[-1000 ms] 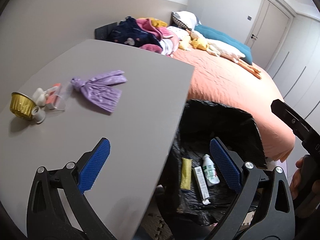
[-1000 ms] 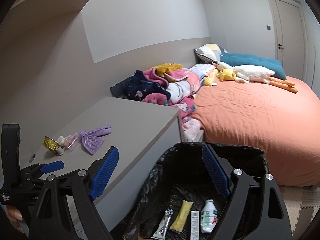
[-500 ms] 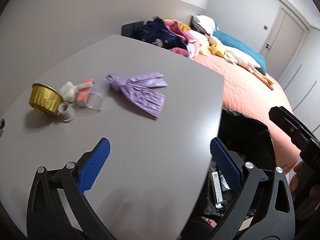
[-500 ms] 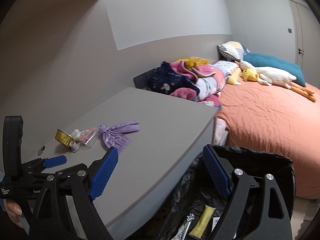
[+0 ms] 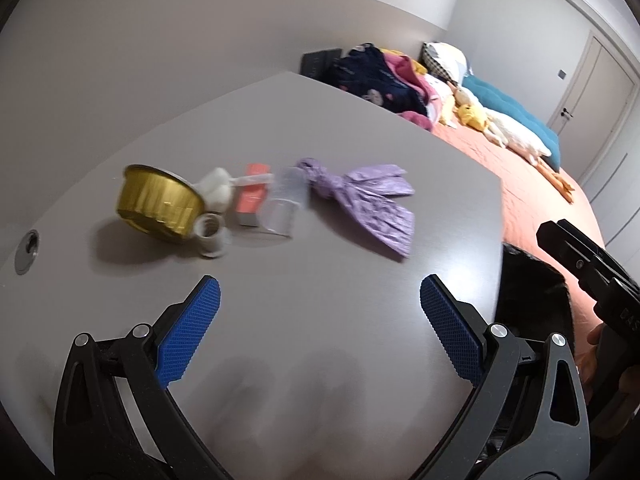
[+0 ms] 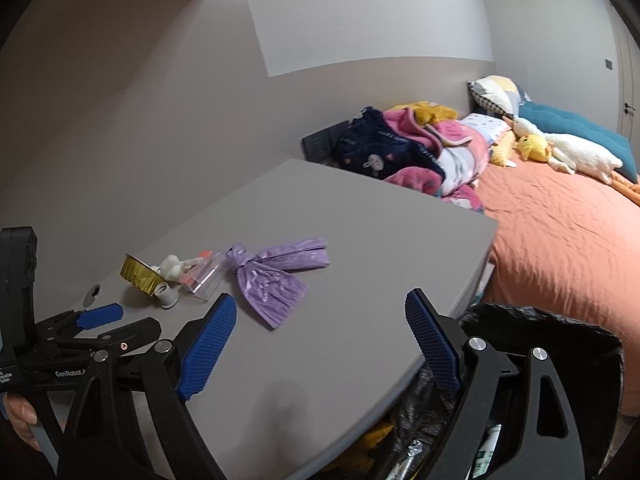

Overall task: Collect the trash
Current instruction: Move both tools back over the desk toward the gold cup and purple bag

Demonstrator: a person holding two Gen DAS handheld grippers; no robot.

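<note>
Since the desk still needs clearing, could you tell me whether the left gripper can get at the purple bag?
Probably yes: the left gripper is open, empty and faces the purple bag across bare desk; nothing lies between them.

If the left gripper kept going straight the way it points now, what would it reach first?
Probably the clear plastic cup: it lies nearest along the open left gripper's line, with the purple bag just to its right. Depth is unclear.

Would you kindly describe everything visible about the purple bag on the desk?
The purple bag is thin, crinkled, glossy plastic, knotted near one end so both parts fan out. It lies flat on the grey desk, its knot beside a clear plastic cup lying on its side. Neither gripper touches it.
</note>
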